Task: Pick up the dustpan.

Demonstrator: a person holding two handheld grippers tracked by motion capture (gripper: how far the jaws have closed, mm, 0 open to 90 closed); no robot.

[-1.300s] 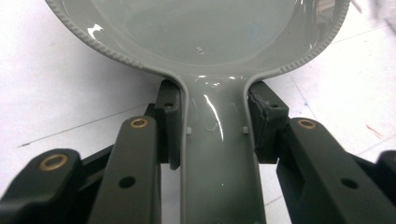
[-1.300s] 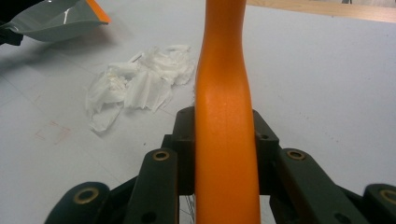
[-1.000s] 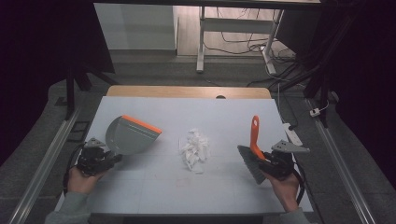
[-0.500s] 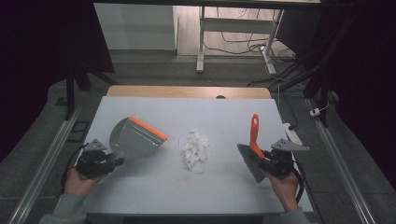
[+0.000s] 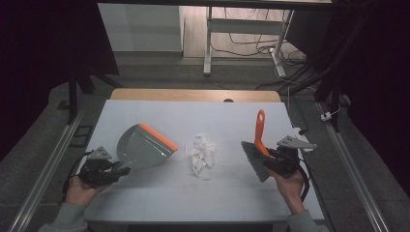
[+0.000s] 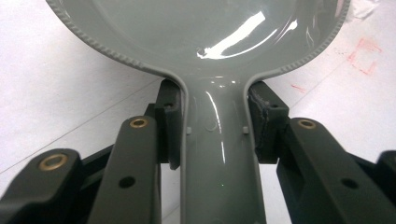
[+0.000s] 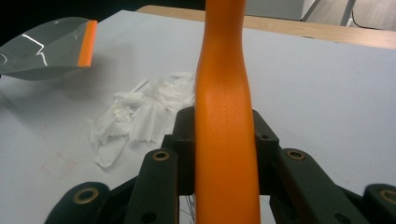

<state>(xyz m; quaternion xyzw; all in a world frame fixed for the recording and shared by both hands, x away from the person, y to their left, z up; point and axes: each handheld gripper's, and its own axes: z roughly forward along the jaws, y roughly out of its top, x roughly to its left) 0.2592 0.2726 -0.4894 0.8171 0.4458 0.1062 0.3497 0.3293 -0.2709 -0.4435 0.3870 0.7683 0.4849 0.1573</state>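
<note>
High view: the left gripper (image 5: pixel 109 169) clamps the handle of a grey dustpan (image 5: pixel 142 147), whose orange lip faces a heap of torn white paper scraps (image 5: pixel 202 153) near the middle of the counter (image 5: pixel 159 108). The right gripper (image 5: pixel 279 159) clamps an orange-handled brush (image 5: pixel 257 147), its bristle head low beside the jaws and its handle pointing away. Pan and brush each stand apart from the heap, one to either side, so by my reading both tools are picked up but no sweeping has begun; the scraps are all left to gather.

Left gripper view: both jaws press the sides of the dustpan (image 6: pixel 210 42) handle where it narrows. The pan's front lip is cut off at the top edge.

Right gripper view: the jaws close on the brush (image 7: pixel 224 116) handle, which blocks the middle of the frame; its bristles are hidden. The paper scraps (image 7: pixel 140 116) lie beyond, the dustpan (image 7: pixel 46 44) farther off.
</note>
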